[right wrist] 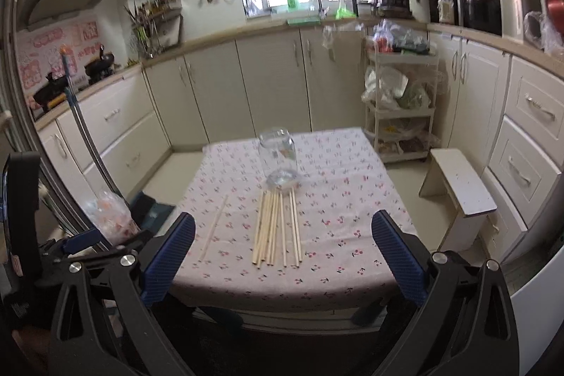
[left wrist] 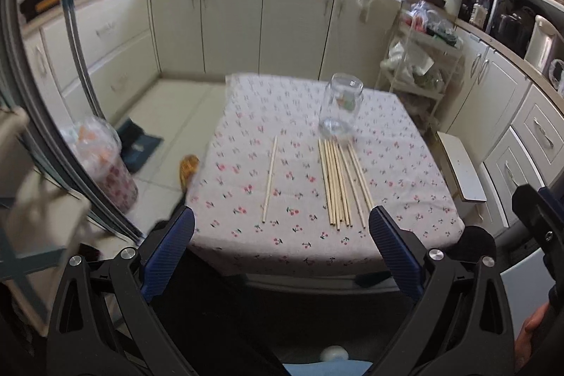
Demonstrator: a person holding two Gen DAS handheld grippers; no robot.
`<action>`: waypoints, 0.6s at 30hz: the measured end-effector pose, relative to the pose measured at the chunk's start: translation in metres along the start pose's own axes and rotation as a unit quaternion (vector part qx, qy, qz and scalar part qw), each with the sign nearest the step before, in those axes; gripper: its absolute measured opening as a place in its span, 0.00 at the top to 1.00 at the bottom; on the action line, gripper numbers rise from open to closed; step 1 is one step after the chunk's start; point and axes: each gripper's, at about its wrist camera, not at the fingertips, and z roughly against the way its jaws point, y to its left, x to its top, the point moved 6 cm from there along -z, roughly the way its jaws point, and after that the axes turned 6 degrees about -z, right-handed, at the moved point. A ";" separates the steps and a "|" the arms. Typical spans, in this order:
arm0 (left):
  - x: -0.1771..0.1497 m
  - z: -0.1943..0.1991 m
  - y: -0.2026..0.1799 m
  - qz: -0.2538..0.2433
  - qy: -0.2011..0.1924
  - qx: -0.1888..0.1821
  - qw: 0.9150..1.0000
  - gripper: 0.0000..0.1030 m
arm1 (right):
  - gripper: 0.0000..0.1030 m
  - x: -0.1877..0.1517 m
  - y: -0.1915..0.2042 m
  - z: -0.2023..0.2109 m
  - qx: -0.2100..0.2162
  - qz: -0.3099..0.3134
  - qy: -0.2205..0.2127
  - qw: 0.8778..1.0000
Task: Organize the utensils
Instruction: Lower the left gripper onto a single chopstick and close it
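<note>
Both grippers, left gripper (left wrist: 282, 228) and right gripper (right wrist: 283, 231), gape empty; next I'd reach mid-frame for chopsticks (left wrist: 340, 182) below the jar (left wrist: 340, 106).

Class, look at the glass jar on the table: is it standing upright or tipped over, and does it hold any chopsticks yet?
Upright and empty: the jar stands mouth-up, and all chopsticks lie flat on the tablecloth.

I hold my left gripper (left wrist: 282, 235) level, its blue-padded fingers (left wrist: 169, 252) spread wide with nothing between them. My right gripper (right wrist: 283, 236) sits just beside it on the right, equally wide and empty.
</note>
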 end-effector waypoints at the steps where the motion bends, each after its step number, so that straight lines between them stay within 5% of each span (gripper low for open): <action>1: 0.000 -0.016 0.006 0.006 0.007 0.000 1.000 0.08 | 0.07 -0.002 -0.004 -0.013 -0.001 -0.001 0.014 1.000; 5: 0.006 -0.064 0.014 -0.010 0.024 0.023 0.999 0.08 | 0.09 -0.012 -0.023 -0.086 0.000 0.005 0.073 0.997; 11: 0.032 -0.141 0.016 -0.021 0.045 0.036 0.998 0.08 | 0.51 -0.021 -0.032 -0.191 0.009 0.015 0.152 0.988; 18: 0.053 -0.211 0.010 -0.033 0.073 0.037 0.996 0.08 | 0.67 -0.027 -0.033 -0.287 0.000 0.027 0.209 0.977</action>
